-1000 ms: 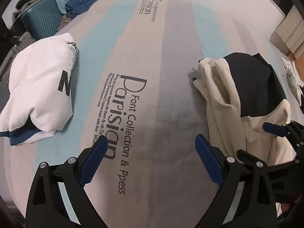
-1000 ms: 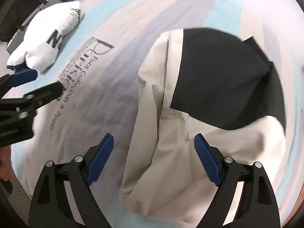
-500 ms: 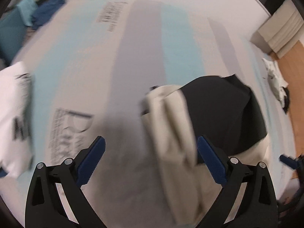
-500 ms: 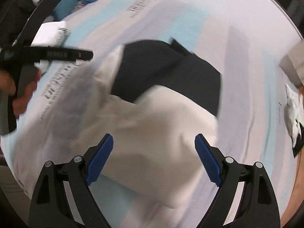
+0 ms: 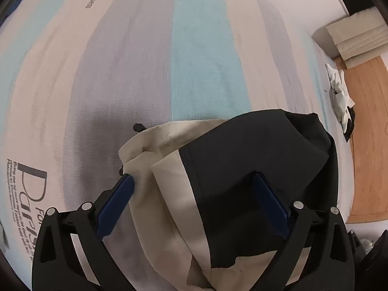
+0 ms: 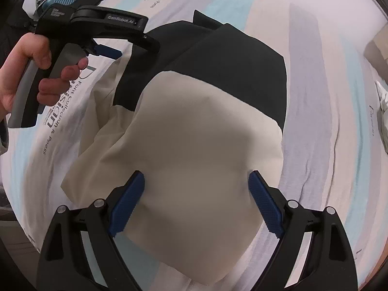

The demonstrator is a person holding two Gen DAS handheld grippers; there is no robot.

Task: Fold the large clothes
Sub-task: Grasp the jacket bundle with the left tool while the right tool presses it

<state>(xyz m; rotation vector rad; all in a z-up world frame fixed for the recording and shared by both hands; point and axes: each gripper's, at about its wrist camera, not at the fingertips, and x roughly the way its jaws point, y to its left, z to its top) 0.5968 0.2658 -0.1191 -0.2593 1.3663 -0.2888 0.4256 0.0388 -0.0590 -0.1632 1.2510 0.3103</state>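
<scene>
Item: jacket, cream and black, bunched on bed | left gripper: spread, above collar end | right gripper: spread, over cream panel | Advice: pinch single-layer edges, draw flat first.

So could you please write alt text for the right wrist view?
The open right gripper hangs over a bunched cream-and-black garment on a striped bedsheet. At upper left, a hand holds the left gripper above the garment's far edge.
</scene>
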